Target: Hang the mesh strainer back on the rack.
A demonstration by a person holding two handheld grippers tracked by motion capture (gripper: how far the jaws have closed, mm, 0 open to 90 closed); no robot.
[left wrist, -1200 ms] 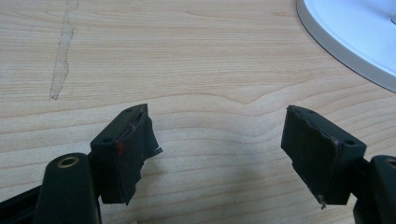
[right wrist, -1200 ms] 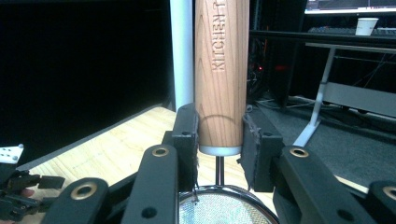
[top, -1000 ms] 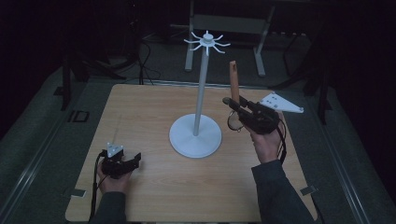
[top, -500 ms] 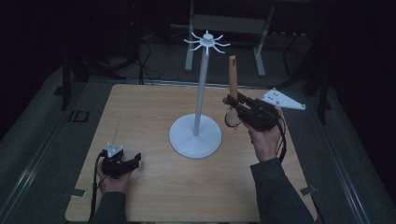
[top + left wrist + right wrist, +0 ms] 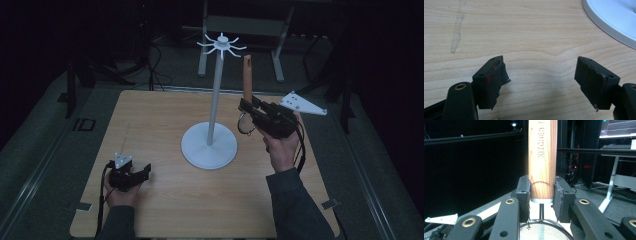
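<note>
My right gripper is shut on the wooden handle of a small strainer, held upright to the right of the white stand's pole. The handle's top is a little below the ring of hooks. The strainer's metal ring hangs beneath the jaws. In the right gripper view both pads clamp the handle near its lower end, with the mesh below. My left gripper rests on the table at the front left, open and holding nothing; its jaws stand wide over bare wood.
The stand's round white base sits mid-table, and its edge shows ahead of the left gripper. A scuffed streak marks the wood. Behind the table are a metal frame and floor cables.
The right hand has raised the strainer very slightly. The left gripper has stayed where it was.
</note>
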